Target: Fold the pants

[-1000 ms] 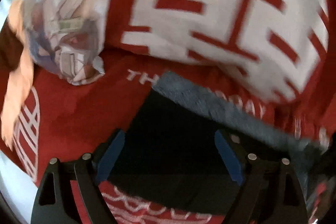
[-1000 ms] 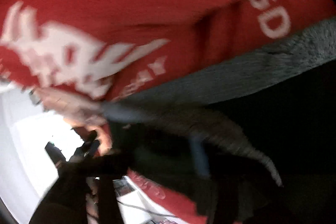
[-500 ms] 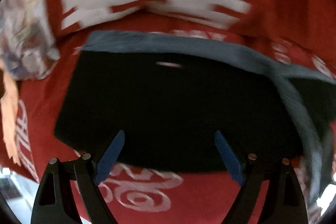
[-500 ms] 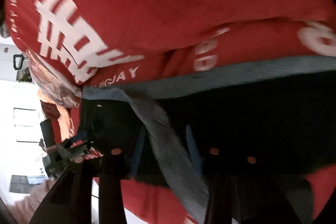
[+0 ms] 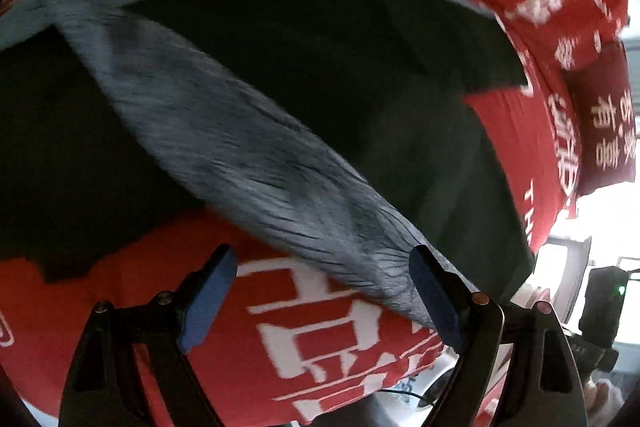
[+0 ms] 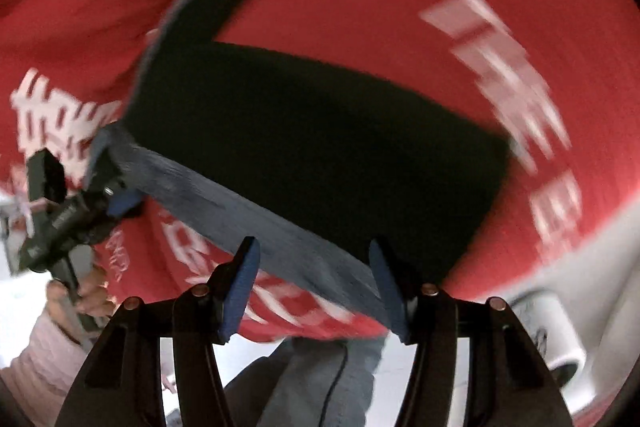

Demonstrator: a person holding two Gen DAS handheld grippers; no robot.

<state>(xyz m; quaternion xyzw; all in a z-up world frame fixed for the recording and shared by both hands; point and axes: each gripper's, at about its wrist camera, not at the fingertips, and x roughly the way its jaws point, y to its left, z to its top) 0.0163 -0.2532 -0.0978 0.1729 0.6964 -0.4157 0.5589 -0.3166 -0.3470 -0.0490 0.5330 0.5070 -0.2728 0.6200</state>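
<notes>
Black pants [image 5: 320, 67] lie spread on a red bedcover [image 5: 328, 339] with white lettering. A grey ribbed band [image 5: 248, 155] of the pants runs diagonally across them. My left gripper [image 5: 320, 255] hangs open over the cover, and the band's lower end reaches its right pad [image 5: 436, 303]. In the right wrist view the pants [image 6: 320, 155] fill the middle. Their grey band [image 6: 240, 211] passes under my right gripper [image 6: 313, 243], whose jaws stand apart without pressing it. The left gripper [image 6: 120, 201] shows at the band's far corner, held by a hand [image 6: 86, 291].
A dark red cushion [image 5: 608, 123] with characters lies at the cover's right edge. Beyond it are a bright room and a black device [image 5: 604, 299]. Below the bed's near edge I see a person's jeans [image 6: 320, 379] and a pink sleeve [image 6: 36, 359].
Both views swung fast across the bed. The patterned pillow left the left view and the grey band came to the left gripper's right finger. The right gripper now sits over the band's other end.
</notes>
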